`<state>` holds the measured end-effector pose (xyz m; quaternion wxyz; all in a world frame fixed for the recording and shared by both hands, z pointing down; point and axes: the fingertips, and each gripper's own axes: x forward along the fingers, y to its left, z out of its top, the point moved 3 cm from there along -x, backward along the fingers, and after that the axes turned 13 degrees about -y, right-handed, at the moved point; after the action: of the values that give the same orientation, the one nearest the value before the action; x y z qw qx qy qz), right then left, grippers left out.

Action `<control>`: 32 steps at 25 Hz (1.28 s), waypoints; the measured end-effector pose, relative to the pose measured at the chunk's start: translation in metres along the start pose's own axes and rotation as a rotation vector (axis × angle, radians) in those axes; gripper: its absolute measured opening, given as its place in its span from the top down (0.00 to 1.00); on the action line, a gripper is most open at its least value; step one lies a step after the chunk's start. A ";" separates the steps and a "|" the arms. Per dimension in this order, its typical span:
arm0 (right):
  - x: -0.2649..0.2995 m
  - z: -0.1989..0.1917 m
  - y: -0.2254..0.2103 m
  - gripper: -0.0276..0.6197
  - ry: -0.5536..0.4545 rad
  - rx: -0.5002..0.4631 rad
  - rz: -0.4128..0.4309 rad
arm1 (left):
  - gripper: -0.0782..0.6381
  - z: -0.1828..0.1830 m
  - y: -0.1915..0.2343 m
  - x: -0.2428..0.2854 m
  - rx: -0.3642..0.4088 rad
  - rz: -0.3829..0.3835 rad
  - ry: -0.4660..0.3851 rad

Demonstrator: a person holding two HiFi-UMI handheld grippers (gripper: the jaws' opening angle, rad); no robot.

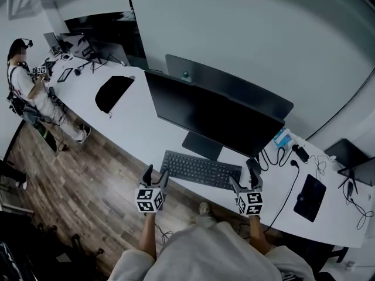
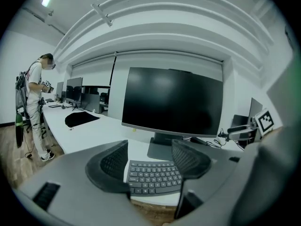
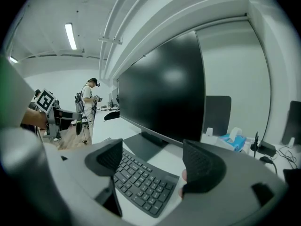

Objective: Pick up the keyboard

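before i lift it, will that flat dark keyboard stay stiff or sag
The flat dark grey keyboard looks one-piece and hard, so probably stiff. Its thin profile suggests it is light. It lies near the front edge of the white desk, so a push might slide it off.

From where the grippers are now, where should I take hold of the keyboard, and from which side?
Probably its two short ends, one gripper each, coming from the front edge of the desk. The keyboard lies flat, long side along that edge, with the monitor stand close behind. The left gripper faces its left end, the right gripper its right end, both open.
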<state>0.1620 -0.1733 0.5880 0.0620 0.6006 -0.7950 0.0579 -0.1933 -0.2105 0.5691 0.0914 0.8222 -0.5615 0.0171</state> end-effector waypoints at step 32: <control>0.051 -0.047 -0.040 0.35 0.122 0.051 -0.028 | 0.49 -0.039 0.026 0.077 -0.038 0.000 0.134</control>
<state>0.1882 -0.2245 0.6431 0.0955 0.6084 -0.7796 0.1139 -0.1865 -0.2838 0.6210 0.1445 0.8173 -0.5543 0.0616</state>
